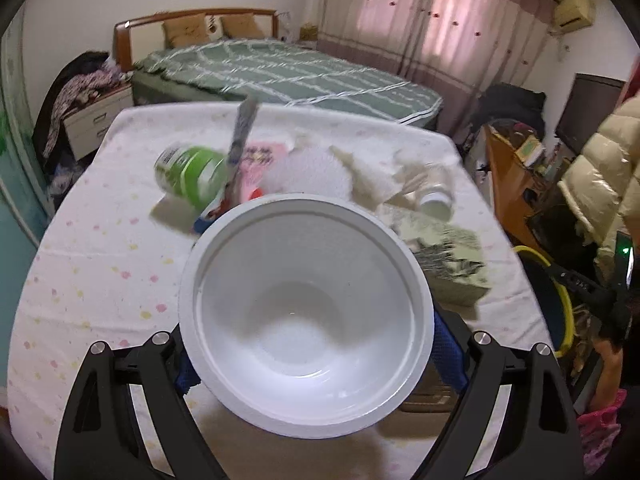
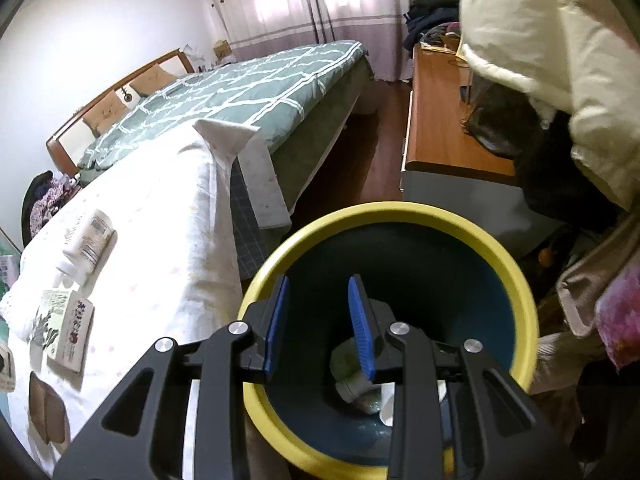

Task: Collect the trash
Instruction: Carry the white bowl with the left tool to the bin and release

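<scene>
Round white plastic bowl [image 1: 306,312]; tablecloth [image 1: 100,264] white with pastel pink and yellow dots. Cylindrical can [image 1: 192,174] green and white. Round waste bin [image 2: 516,276]: yellow rim, dark blue inside; bed cover [image 2: 240,96] green with white grid lines.

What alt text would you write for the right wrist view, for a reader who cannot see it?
The right gripper, open and empty, hangs above a yellow-rimmed dark bin that already holds a white bottle. To the left, a table with a white cloth carries another white bottle and a small box; a green bed stands behind.
</scene>
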Available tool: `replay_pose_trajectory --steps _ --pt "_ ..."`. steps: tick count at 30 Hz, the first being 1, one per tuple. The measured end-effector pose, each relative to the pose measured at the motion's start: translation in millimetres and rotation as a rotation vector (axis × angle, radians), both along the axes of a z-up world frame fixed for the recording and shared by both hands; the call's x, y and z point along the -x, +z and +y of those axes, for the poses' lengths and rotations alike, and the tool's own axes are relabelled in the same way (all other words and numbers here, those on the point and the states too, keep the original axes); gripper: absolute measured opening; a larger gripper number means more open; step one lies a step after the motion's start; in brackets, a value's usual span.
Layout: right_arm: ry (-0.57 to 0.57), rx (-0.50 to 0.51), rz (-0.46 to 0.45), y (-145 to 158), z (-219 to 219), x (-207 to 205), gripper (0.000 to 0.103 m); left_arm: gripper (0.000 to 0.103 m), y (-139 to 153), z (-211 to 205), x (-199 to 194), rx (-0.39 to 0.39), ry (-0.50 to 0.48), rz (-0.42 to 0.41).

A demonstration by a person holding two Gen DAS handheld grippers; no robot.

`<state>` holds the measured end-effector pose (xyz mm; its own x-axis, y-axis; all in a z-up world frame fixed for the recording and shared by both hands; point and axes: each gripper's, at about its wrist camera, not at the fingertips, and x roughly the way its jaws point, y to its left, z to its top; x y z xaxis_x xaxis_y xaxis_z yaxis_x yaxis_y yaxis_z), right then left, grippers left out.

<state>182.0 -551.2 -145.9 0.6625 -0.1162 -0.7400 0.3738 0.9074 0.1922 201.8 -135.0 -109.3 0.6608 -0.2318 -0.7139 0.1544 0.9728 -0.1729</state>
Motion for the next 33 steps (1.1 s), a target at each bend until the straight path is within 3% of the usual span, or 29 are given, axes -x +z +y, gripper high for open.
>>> replay_pose_trajectory --steps 5,10,21,30,33 --pt "-0.025 0.017 -0.013 9.7 -5.7 29.3 0.030 0.088 20.3 -35.0 10.1 0.007 -0.108 -0.026" --pt "-0.083 0.033 -0.044 20.4 -21.2 67.5 0.030 0.088 37.6 -101.3 11.1 0.000 -0.279 -0.038" --pt "-0.160 0.005 -0.038 11.4 -49.4 130.1 0.030 0.088 30.6 -253.6 21.2 -0.016 -0.561 0.005" --pt "-0.173 -0.017 -0.035 6.3 -56.5 143.5 0.030 0.088 9.2 -329.2 12.1 -0.032 -0.641 0.047" --pt "-0.176 -0.012 -0.034 6.2 -55.5 143.2 0.035 0.088 -1.5 -346.0 2.7 -0.037 -0.653 0.072"
